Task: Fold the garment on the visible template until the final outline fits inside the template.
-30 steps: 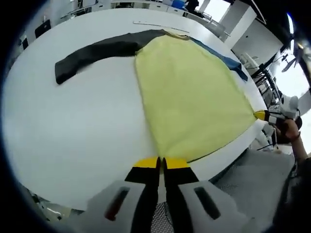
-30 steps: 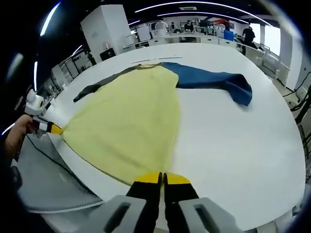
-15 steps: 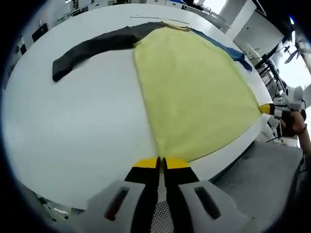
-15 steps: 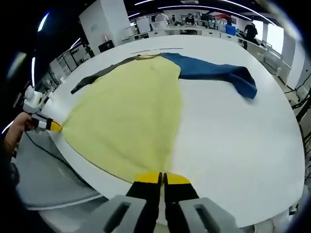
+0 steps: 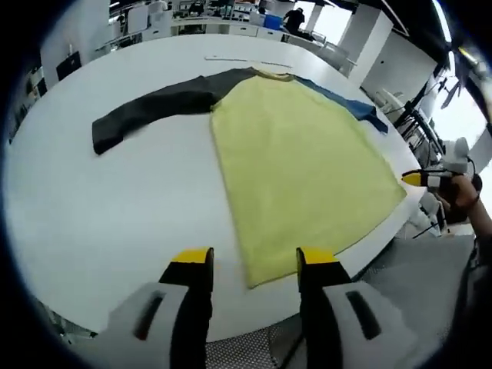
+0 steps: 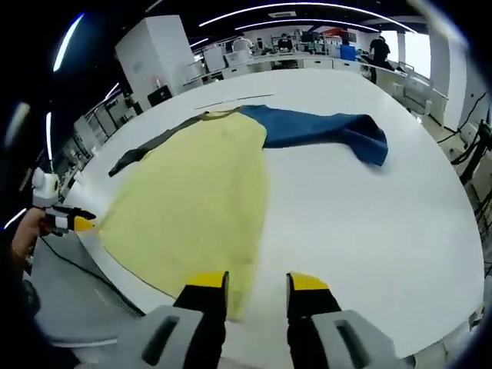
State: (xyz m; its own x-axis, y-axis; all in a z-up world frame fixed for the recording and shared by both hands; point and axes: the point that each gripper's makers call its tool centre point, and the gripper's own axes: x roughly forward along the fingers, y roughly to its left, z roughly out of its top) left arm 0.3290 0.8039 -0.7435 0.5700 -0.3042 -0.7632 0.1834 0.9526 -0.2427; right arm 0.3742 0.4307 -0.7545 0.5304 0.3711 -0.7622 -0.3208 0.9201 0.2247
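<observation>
A yellow garment body (image 5: 300, 161) lies flat on the white table (image 5: 100, 200), with a dark grey sleeve (image 5: 154, 108) stretched one way and a blue sleeve (image 6: 323, 127) the other. My left gripper (image 5: 254, 260) stands open just short of the garment's bottom corner, touching nothing. My right gripper (image 6: 257, 281) is open too, at the opposite bottom corner (image 6: 231, 296) of the yellow hem. The right gripper (image 5: 419, 180) also shows at the table edge in the left gripper view, and the left gripper (image 6: 77, 223) shows in the right gripper view.
A thin line (image 6: 231, 100) is marked on the table beyond the collar. The table edge (image 6: 115, 269) runs close to the garment's hem. Desks, monitors and people stand at the back of the room. A person's hand (image 5: 461, 196) holds the right gripper.
Both grippers were shut on the garment's bottom corners and have opened, letting the hem go. The hem now lies on the table and both grippers have drawn back slightly.
</observation>
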